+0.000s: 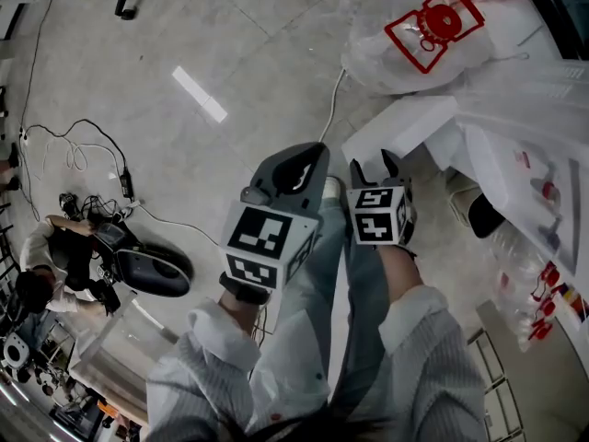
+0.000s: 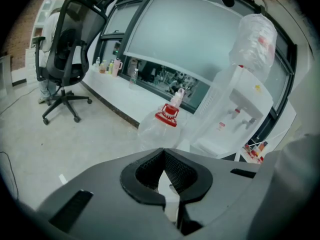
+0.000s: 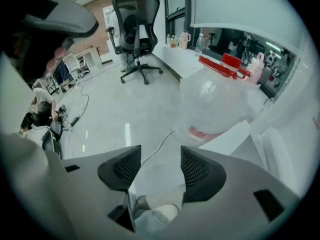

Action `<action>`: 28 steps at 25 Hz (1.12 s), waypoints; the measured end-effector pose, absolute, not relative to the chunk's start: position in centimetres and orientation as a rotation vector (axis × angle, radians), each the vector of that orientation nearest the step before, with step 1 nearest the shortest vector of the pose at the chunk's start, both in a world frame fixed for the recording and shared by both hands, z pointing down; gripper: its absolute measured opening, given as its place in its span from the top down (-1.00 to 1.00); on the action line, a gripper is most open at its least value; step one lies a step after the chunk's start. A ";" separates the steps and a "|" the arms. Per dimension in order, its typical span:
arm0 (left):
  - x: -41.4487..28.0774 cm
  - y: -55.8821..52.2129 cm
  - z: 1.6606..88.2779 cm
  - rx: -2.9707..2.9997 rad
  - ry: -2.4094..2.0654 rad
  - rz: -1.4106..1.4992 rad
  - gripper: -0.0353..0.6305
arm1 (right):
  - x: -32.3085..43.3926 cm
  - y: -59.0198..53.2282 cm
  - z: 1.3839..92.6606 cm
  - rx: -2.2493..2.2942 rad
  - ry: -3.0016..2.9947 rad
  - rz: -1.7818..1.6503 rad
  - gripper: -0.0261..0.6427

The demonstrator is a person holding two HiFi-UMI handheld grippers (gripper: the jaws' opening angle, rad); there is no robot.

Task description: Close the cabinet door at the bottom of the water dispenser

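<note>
Open grey tiled floor (image 1: 184, 164) lies left of both hands. To the right stands the white plastic water dispenser (image 1: 525, 145). Its white flat cabinet door (image 1: 396, 129) stands swung out, just ahead of the right tool (image 1: 373, 168). Only the left gripper view shows the dispenser's taps (image 2: 235, 112) and a black office chair (image 2: 67, 59). The left tool (image 2: 162, 156) has its jaws together and empty. The right tool's jaws are wide apart with nothing between them.

Bare floor (image 1: 184, 26) open ahead and to the left, clear water jug (image 1: 405, 44) lying just beyond the jutting white cabinet door (image 1: 396, 127), white cable (image 1: 333, 99) trailing beside it, office chair (image 2: 65, 54) well apart.
</note>
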State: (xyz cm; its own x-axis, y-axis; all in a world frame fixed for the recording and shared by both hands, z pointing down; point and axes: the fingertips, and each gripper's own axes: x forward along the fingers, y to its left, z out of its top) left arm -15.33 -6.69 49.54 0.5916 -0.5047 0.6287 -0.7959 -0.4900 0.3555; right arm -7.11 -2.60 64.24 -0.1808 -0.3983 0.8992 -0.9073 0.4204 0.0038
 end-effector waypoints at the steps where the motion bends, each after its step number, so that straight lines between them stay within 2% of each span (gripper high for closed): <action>1: -15.6 -6.7 49.6 2.188 -1.026 0.602 0.86 | -7.1 -2.6 64.6 1.127 -1.742 0.685 0.31; 10: -16.7 -7.0 49.4 2.200 -1.018 0.601 0.86 | -6.1 -1.3 66.2 1.126 -1.632 0.625 0.31; 28: -12.9 -7.0 49.2 2.255 -0.897 0.615 0.86 | -0.7 3.4 66.3 1.311 -1.461 0.738 0.31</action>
State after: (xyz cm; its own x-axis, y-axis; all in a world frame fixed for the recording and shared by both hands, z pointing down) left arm -12.95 -6.97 49.24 0.6595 -0.4358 0.6125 -0.7284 -0.5718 0.3775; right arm -0.72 3.36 66.29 0.0846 -0.3502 0.9328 -0.9585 0.2273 0.1723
